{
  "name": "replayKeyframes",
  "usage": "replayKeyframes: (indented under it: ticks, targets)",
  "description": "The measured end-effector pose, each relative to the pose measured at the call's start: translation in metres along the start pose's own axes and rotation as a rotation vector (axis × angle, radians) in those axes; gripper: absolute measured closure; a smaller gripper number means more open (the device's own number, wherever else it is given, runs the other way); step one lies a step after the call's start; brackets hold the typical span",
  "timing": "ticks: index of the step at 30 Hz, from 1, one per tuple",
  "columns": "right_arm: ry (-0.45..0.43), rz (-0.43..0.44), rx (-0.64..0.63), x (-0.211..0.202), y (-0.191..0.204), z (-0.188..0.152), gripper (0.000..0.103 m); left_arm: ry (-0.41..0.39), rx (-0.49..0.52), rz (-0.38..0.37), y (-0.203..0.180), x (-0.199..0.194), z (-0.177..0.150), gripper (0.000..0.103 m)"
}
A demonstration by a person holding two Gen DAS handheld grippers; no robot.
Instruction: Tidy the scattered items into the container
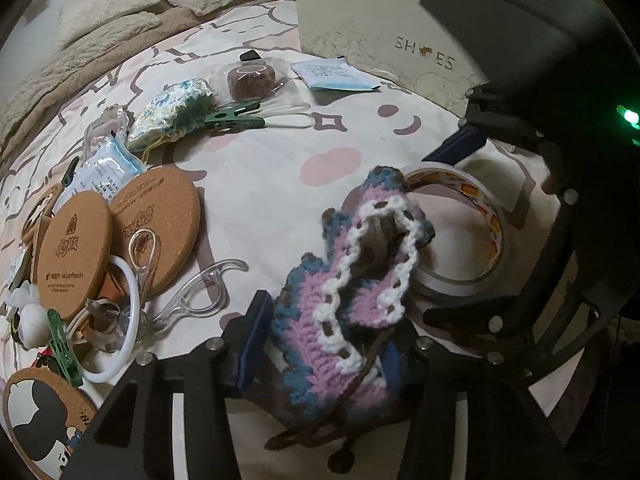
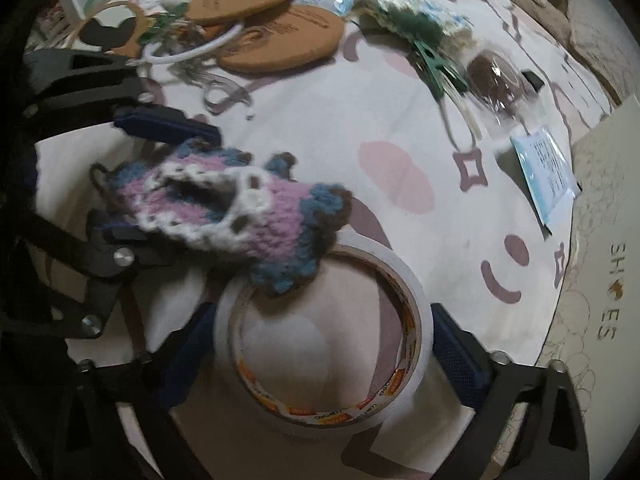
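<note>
A crocheted pouch (image 1: 340,280) in pink, blue and white sits between the blue pads of my left gripper (image 1: 324,332), which is shut on it. The pouch's far tip rests on the rim of a white tape roll (image 2: 320,360). That roll lies flat on the patterned bedsheet (image 1: 260,168), and my right gripper (image 2: 324,320) straddles it with a pad touching each side. The left wrist view has the right gripper (image 1: 456,232) at the right, around the tape roll (image 1: 460,240). The white shoe box (image 1: 360,32) marked SHOES stands at the back; in the right wrist view the box (image 2: 608,240) is on the right.
Left of me lies a pile: cork coasters (image 1: 156,232), clear plastic hooks (image 1: 200,292), a white ring (image 1: 128,320) and green pegs (image 1: 232,118). Further back are a floral pouch (image 1: 172,108), a wrapped brown roll (image 1: 252,74) and mask packets (image 1: 332,76). Pillows (image 1: 108,4) line the far edge.
</note>
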State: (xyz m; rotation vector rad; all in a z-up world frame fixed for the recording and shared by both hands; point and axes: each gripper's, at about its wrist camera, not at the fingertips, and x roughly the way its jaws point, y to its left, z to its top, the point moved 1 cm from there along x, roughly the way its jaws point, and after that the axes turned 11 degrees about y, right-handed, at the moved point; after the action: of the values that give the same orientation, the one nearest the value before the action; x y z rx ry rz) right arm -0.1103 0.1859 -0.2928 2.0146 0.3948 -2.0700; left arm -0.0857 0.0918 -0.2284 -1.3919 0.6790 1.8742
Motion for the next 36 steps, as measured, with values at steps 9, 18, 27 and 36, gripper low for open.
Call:
replayKeyframes:
  ticks: [9, 18, 27, 36]
  targets:
    - [-0.046, -0.037, -0.001, -0.015, -0.006, -0.006, 0.010, -0.010, -0.031, 0.001, 0.006, 0.000, 0.002, 0.033]
    - [-0.071, -0.065, 0.032, -0.022, -0.008, -0.011, 0.010, -0.031, -0.091, -0.051, 0.006, 0.005, 0.014, 0.029]
    - [-0.085, -0.098, 0.047, -0.025, 0.000, -0.008, 0.010, -0.049, -0.113, -0.060, 0.002, -0.002, 0.020, 0.087]
    - [-0.138, -0.095, 0.087, -0.035, -0.019, 0.000, 0.010, -0.136, -0.245, -0.054, 0.013, -0.020, 0.020, 0.088]
